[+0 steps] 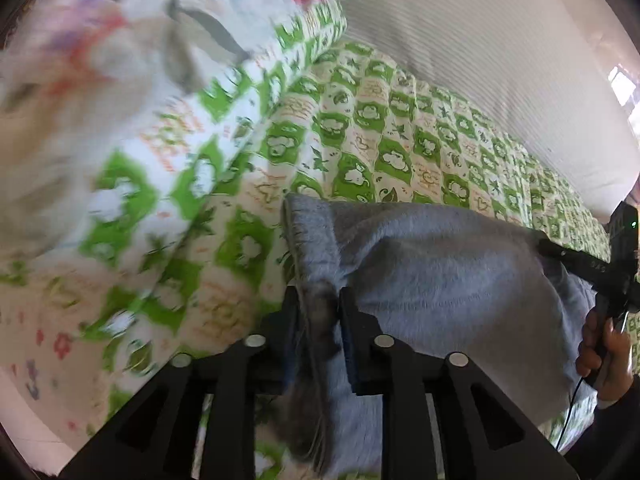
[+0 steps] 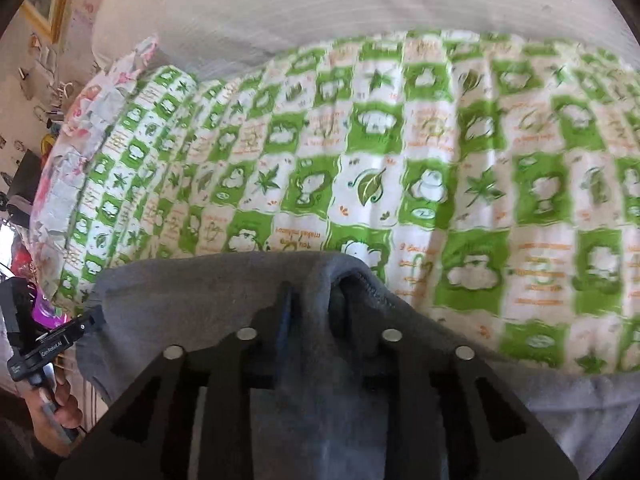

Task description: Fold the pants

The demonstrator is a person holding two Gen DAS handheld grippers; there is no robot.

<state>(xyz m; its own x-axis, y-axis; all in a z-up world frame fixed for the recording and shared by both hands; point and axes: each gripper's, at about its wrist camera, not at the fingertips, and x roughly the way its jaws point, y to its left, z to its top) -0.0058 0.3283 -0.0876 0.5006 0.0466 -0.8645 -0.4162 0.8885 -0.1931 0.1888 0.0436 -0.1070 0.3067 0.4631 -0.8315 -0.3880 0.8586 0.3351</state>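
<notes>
Grey fleece fills the lower half of both my wrist views: the pants (image 1: 440, 264) are lifted off the bed, stretched between my two tongs above a green-and-white checked quilt (image 1: 360, 128). On my left wrist camera, the left gripper (image 1: 318, 320) has its jaws drawn in tight on a bunched edge of the fabric, with a hemmed band standing up just beyond the tips and the cloth running off to the right. At that far right edge I can see my right hand (image 1: 604, 352) wrapped round the handle of the other tool, whose black body reaches into the same cloth. On my right wrist camera, the right gripper (image 2: 312, 312) is likewise pinched down on a fold of the pants, the fabric draping over both fingers and hanging down between them; a stitched seam shows just right of the tips. At the left edge of that view my left hand (image 2: 60, 404) grips the left tool, which meets the cloth's far corner. A folded section of the quilt rises at the left of my left view, heavily blurred. A white ribbed headboard or mattress (image 2: 320, 4) lies behind the quilt.
</notes>
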